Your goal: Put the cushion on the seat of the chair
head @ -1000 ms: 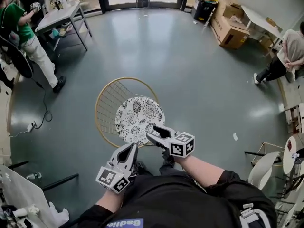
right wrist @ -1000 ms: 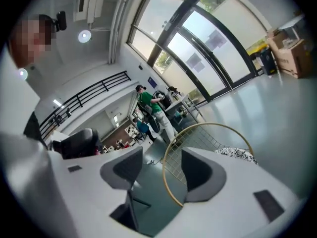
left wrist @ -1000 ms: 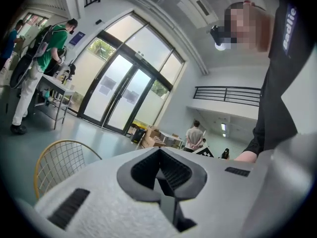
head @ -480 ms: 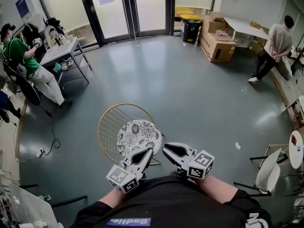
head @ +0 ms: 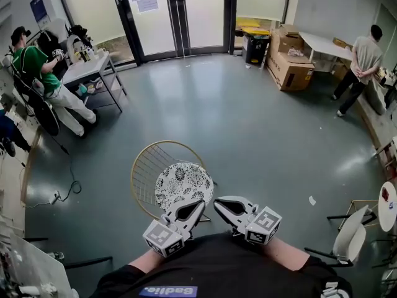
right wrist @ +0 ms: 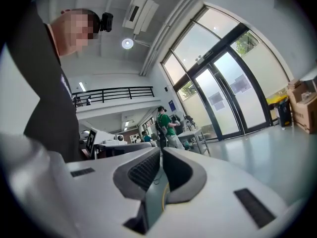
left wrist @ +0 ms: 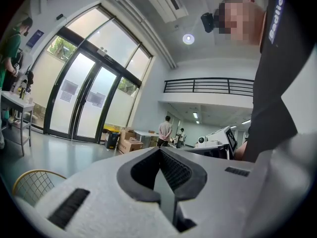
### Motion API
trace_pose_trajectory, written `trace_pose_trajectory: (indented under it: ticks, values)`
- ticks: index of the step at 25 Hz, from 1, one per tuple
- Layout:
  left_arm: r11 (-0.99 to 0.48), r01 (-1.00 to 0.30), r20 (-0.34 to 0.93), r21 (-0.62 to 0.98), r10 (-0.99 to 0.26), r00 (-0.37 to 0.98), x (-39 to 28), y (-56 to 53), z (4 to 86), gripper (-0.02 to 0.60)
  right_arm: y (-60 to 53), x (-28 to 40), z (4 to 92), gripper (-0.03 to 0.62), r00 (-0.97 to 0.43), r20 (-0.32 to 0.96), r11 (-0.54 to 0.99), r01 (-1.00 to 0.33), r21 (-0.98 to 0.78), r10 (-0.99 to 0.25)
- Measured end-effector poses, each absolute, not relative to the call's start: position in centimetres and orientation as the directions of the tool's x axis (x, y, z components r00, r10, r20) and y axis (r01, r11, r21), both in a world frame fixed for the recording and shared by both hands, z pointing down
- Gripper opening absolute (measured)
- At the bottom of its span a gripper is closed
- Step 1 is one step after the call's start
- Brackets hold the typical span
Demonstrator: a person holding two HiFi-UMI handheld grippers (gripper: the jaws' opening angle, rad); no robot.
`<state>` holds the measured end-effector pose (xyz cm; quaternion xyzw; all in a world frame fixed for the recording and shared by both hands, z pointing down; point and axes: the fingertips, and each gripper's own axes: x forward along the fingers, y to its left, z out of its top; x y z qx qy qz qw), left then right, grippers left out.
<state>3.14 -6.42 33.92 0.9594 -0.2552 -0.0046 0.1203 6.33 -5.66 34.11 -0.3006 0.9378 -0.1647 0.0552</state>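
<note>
The grey floor (head: 248,123) lies wide around a round gold wire chair (head: 144,166) standing just in front of the person. The black-and-white patterned cushion (head: 184,185) lies flat on the chair's seat, held by nothing. On the near side of the chair both claws point level, side by side. The left claw (head: 197,205) has its jaws pressed together with nothing in them. The right claw (head: 220,202) has just been closing, and its jaws now meet, empty too.
</note>
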Motion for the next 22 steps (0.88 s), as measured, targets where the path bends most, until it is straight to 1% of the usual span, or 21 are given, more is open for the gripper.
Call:
trace_pose_trajectory:
  ticks: [5, 8, 13, 22]
  values:
    - [-0.829, -0.506, 0.070, 0.237, -0.505, 0.860, 2.7, -6.4, 34.1, 0.014, -5.4, 5.1, 34.2, 0.037, -0.837, -0.007, 0.790, -0.514, -0.335, -0.547]
    - [-0.840, -0.493, 0.065, 0.228, -0.492, 0.868, 2.5, -6.2, 34.2, 0.014, -5.5, 4.6, 34.0, 0.037, -0.840, -0.007, 0.792, -0.508, -0.338, -0.542]
    - [-0.834, -0.510, 0.069, 0.210, -0.507, 0.859, 1.7, -6.1, 34.2, 0.014, -5.2, 3.8, 34.1, 0.034, -0.847, -0.008, 0.801, -0.499, -0.331, -0.531]
    - [-0.840, -0.498, 0.064, 0.215, -0.497, 0.865, 1.2, -5.5, 34.5, 0.014, -4.7, 3.3, 34.0, 0.034, -0.847, -0.008, 0.801, -0.498, -0.333, -0.531]
